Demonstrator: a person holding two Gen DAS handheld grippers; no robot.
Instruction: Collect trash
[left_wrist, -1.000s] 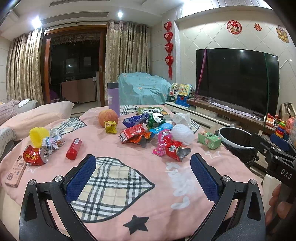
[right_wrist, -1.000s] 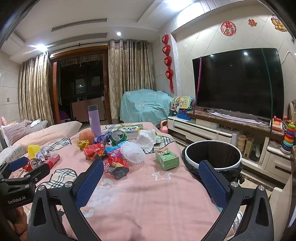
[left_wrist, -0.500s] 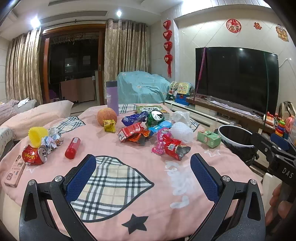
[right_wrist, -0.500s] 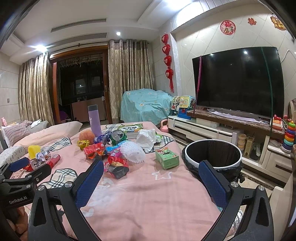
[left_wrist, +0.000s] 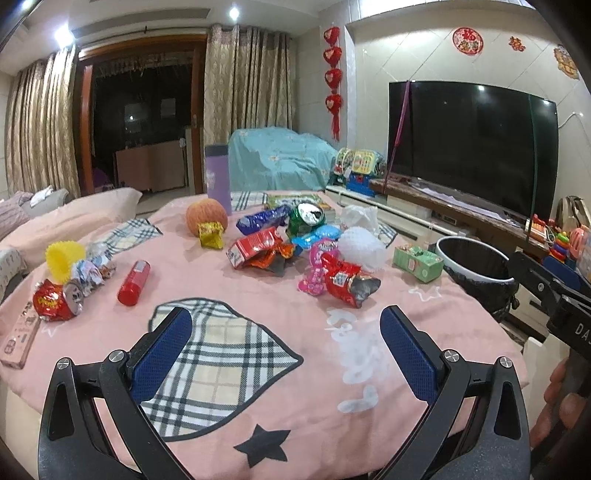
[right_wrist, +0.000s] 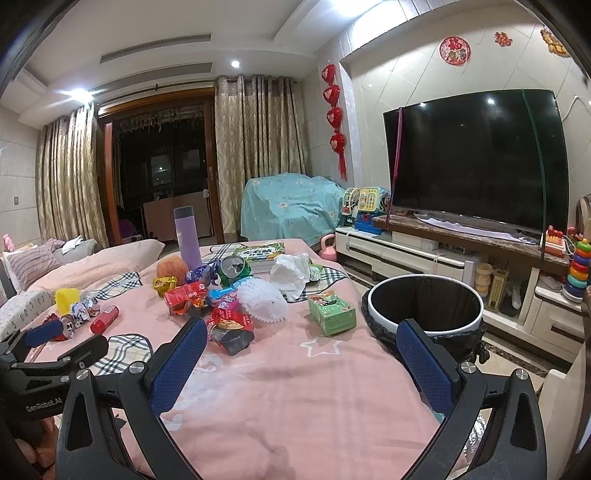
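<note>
Trash lies on a pink tablecloth (left_wrist: 280, 398): a red snack wrapper (left_wrist: 349, 282), a pink packet (left_wrist: 316, 269), a white foam net (left_wrist: 360, 247), a green carton (left_wrist: 417, 262), a green can (left_wrist: 304, 219), a crushed red can (left_wrist: 55, 301), a red tube (left_wrist: 133, 282). A black-lined bin (right_wrist: 424, 314) stands at the table's right edge. My left gripper (left_wrist: 284, 350) is open and empty over the near cloth. My right gripper (right_wrist: 295, 363) is open and empty, near the bin; the wrapper (right_wrist: 231, 328) and carton (right_wrist: 330, 312) lie ahead of it.
A purple bottle (left_wrist: 218, 177), an orange fruit (left_wrist: 206, 219), a yellow cup (left_wrist: 62, 258) and a pink box (left_wrist: 18, 338) also sit on the table. A TV (right_wrist: 476, 162) on a low cabinet stands to the right. A sofa (right_wrist: 74, 266) is at the left.
Both grippers have stayed open and nearly still; the left view has shifted only slightly. Nothing on the table has moved.
</note>
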